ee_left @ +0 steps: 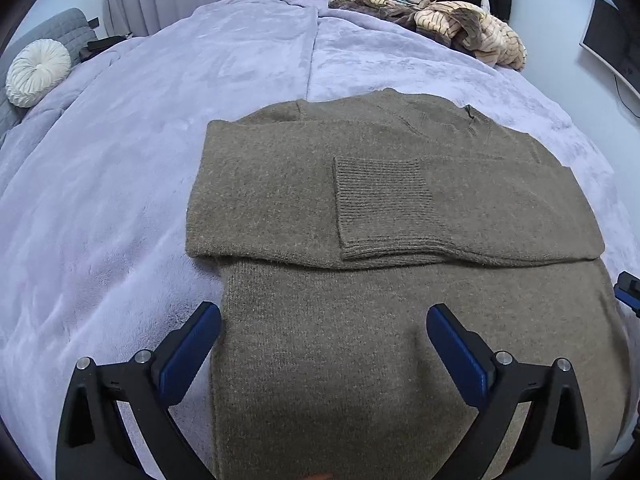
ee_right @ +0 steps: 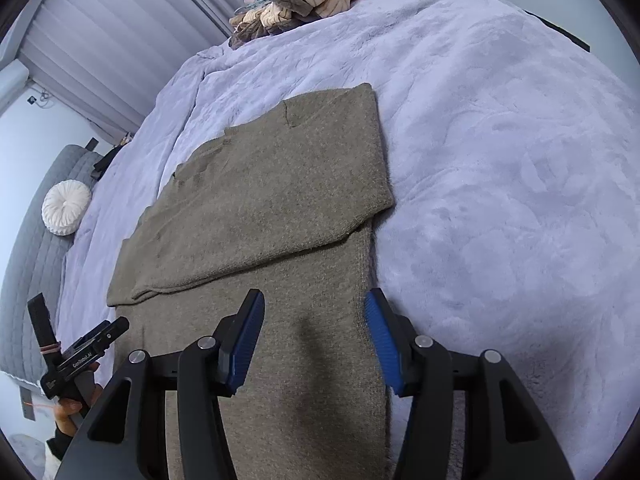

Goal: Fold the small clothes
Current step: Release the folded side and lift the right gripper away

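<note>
Left wrist view: one olive-brown knit sweater lies flat on the lavender bed blanket, both sleeves folded across the chest, one ribbed cuff uppermost. The left gripper hovers over the hem, jaws wide apart, holding nothing. One heap of unfolded clothes sits at the far edge.

Right wrist view: the right gripper stands half-open above the sweater's near right edge, gripping nothing. The knit looks soft, limp and moderately thick; the hem corners are judged the best hold.
</note>
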`<action>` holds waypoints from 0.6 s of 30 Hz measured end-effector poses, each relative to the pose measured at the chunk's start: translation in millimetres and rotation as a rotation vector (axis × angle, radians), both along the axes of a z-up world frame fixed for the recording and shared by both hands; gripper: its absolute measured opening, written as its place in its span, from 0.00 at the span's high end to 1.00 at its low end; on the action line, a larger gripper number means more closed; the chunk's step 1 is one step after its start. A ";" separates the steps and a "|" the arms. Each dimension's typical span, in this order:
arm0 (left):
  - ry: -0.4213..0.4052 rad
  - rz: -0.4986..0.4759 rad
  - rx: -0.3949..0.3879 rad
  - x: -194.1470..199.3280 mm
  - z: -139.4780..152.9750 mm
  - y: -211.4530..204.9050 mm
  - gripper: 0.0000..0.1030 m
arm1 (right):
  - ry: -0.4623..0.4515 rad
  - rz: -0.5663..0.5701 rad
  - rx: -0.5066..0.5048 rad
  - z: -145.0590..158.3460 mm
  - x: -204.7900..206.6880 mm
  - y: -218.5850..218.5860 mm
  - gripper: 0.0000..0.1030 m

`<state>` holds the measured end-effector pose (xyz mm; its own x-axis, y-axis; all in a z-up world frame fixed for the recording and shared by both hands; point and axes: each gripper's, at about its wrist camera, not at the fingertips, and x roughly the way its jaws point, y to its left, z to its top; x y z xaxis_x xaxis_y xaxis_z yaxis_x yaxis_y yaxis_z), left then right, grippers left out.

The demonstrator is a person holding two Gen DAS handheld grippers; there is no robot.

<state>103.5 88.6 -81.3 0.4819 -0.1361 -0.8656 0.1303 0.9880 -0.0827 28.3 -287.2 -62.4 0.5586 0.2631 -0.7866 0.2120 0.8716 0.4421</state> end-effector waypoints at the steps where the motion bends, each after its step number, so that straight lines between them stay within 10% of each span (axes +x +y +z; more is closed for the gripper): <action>1: 0.002 0.001 -0.007 -0.2 0.4 0.6 0.00 | -0.004 -0.002 -0.002 1.4 -0.8 -0.5 0.45; 6: 0.004 0.012 -0.019 -3.5 3.5 4.4 0.00 | -0.015 0.006 -0.001 6.6 -6.0 -1.0 0.27; 18: -0.004 -0.030 -0.066 -59.5 21.5 17.2 0.00 | -0.037 0.064 0.108 13.4 -44.7 7.5 0.26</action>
<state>44.0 105.8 -59.8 0.4803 -0.2074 -0.8522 0.1599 0.9761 -0.1474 -16.4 -279.7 -49.0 0.5656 0.3812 -0.7313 0.1395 0.8298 0.5404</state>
